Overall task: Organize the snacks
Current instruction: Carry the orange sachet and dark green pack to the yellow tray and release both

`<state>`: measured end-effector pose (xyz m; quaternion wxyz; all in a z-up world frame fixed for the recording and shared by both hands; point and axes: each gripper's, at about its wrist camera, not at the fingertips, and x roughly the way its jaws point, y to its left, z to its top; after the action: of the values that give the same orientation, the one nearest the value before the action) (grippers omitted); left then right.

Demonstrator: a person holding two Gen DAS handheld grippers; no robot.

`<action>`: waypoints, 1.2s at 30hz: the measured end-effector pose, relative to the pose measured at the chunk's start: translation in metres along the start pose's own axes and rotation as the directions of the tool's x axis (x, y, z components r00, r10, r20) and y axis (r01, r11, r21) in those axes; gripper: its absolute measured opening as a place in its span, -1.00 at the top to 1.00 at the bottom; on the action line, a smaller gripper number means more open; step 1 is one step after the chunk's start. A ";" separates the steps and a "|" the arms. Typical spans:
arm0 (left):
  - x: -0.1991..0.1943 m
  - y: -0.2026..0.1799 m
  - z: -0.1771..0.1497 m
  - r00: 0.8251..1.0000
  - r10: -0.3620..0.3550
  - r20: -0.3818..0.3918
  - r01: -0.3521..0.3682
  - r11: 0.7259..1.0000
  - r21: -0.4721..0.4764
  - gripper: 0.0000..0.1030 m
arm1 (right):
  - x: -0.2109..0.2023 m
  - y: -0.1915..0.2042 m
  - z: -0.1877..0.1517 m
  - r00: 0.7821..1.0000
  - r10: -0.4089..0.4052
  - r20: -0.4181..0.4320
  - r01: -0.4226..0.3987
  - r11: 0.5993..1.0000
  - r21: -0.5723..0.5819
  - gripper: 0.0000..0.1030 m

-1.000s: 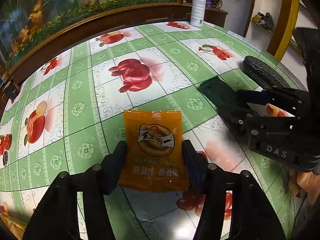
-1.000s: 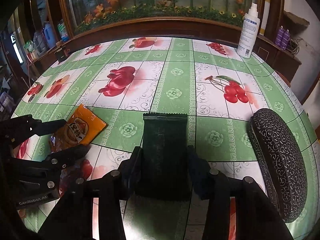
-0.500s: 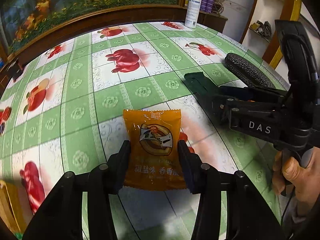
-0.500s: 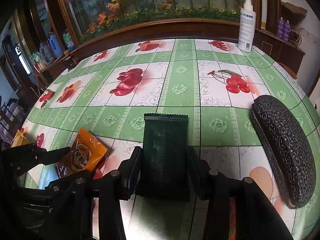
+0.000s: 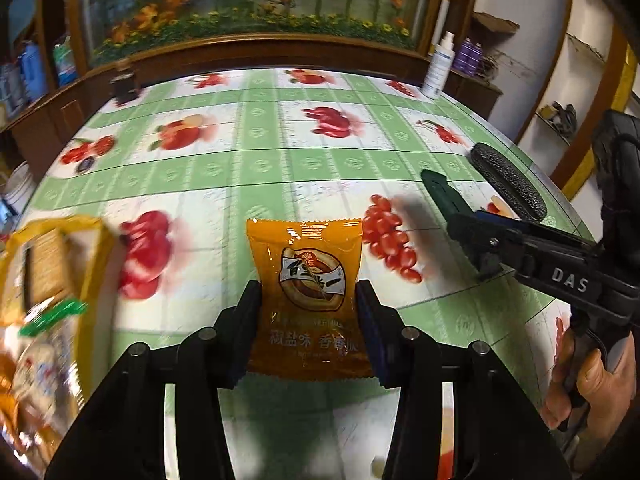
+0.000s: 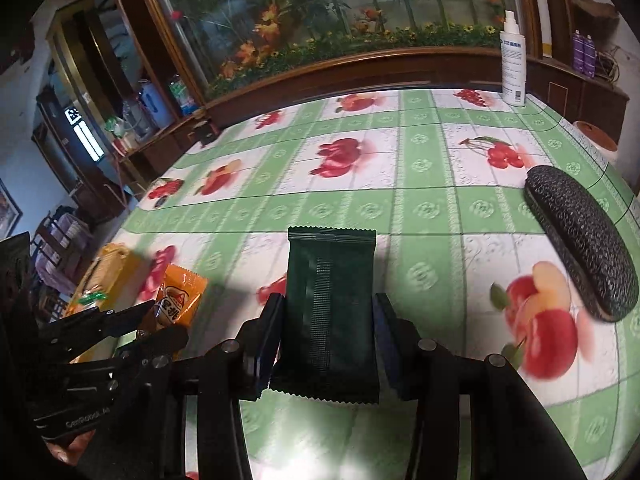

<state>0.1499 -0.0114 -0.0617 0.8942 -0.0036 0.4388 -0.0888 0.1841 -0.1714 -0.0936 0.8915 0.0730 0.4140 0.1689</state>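
Observation:
My left gripper (image 5: 308,296) is shut on an orange snack packet (image 5: 306,280) and holds it above the table. It also shows in the right wrist view (image 6: 160,320) with the orange packet (image 6: 180,292) in it. My right gripper (image 6: 326,312) is shut on a dark green snack packet (image 6: 330,304) held above the table. The right gripper shows in the left wrist view (image 5: 472,232), with the green packet (image 5: 440,188) sticking out. A yellow box (image 5: 48,280) with snacks in it sits at the table's left edge; it also shows in the right wrist view (image 6: 104,276).
A black glasses case (image 6: 580,236) lies on the fruit-print tablecloth (image 6: 400,184) to the right. A white spray bottle (image 6: 513,60) stands at the far right. A wooden ledge with a flower panel runs along the far side.
Both grippers have swung left with their packets still held. The yellow box of snacks has come into view at the left.

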 end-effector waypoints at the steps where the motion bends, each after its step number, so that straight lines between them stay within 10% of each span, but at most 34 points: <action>1: -0.007 0.003 -0.004 1.000 0.022 0.008 -0.022 1.000 -0.005 0.13 | -0.004 0.006 -0.004 1.000 0.019 0.002 -0.019 1.000 0.001 0.11; 19: -0.101 0.070 -0.068 0.961 0.260 0.097 -0.241 0.955 -0.170 0.12 | -0.028 0.121 -0.046 0.980 0.196 -0.031 -0.198 0.972 -0.129 0.11; 36: -0.146 0.136 -0.096 0.939 0.322 0.122 -0.274 0.913 -0.304 0.12 | -0.026 0.191 -0.059 0.959 0.269 -0.087 -0.282 0.933 -0.225 0.12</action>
<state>0.0080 0.1528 -0.0181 0.9214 -0.0713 0.3648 0.1130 0.0776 -0.0032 -0.0610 0.8496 0.0197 0.4012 0.3418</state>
